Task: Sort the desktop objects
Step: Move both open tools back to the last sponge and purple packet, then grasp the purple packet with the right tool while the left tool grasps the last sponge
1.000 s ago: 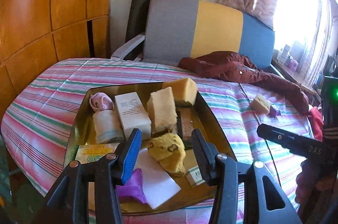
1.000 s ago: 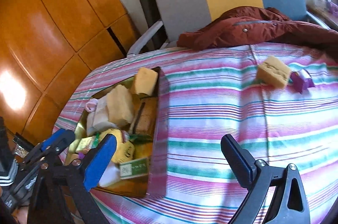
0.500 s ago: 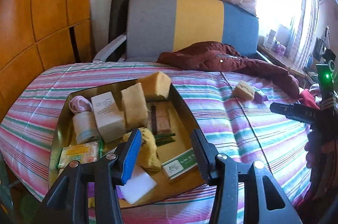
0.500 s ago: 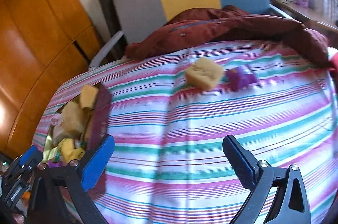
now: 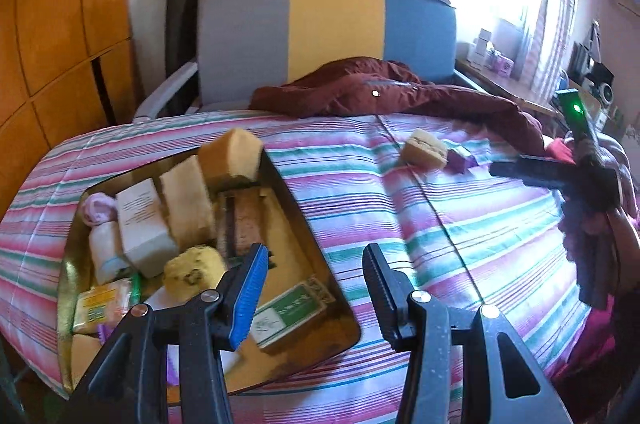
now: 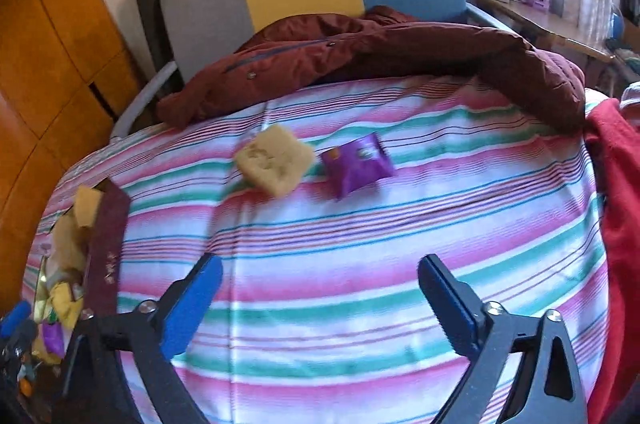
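Left gripper (image 5: 314, 274) is hovering over the near right edge of the gold tray (image 5: 308, 224), jaws partly apart, nothing between them. Right gripper (image 6: 320, 288) is hanging over the striped cloth (image 6: 360, 244), jaws wide apart and just now narrowing, empty. Yellow sponge (image 6: 274, 159) and purple packet (image 6: 358, 163) are lying side by side farther out on the cloth, near the maroon jacket (image 6: 360, 43).
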`<state>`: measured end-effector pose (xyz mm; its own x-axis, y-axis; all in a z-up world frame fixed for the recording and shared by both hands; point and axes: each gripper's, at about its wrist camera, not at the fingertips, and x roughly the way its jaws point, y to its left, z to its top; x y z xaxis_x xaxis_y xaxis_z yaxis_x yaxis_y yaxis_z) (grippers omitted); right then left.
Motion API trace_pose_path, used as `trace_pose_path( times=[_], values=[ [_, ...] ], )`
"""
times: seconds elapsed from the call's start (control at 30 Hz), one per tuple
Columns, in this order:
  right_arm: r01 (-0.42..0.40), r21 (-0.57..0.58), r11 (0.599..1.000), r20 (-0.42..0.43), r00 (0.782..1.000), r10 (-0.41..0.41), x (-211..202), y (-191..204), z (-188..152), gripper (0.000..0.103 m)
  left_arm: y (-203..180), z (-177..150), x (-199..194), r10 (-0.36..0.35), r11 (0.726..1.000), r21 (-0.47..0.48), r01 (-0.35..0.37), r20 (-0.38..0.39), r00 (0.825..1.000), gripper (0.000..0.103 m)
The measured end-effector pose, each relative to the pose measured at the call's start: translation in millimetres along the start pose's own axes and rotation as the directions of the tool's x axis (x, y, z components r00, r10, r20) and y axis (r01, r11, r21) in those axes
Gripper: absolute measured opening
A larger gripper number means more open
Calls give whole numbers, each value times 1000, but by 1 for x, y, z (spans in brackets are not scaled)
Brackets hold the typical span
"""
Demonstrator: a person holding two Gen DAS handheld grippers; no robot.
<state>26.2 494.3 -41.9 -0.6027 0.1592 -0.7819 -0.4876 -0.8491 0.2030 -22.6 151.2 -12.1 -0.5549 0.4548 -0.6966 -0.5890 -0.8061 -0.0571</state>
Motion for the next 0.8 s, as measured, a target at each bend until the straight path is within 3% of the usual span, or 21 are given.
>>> trace_pose_path(
  times=[0.13, 0.37, 0.8],
  values=[
    [27, 19, 999, -7, 1000, -27, 11, -17, 13, 86, -11, 4, 8, -22, 1000, 18, 22, -13, 1000, 50],
    [52, -4, 999, -19, 998, -52, 38, -32, 33, 86, -28, 13, 27, -46, 998, 42, 48, -42, 998, 50],
    [86, -235, 968, -40, 994, -98, 91, -13, 57, 89, -54, 29, 58, -95, 993, 58, 100, -88, 992, 50]
  ],
)
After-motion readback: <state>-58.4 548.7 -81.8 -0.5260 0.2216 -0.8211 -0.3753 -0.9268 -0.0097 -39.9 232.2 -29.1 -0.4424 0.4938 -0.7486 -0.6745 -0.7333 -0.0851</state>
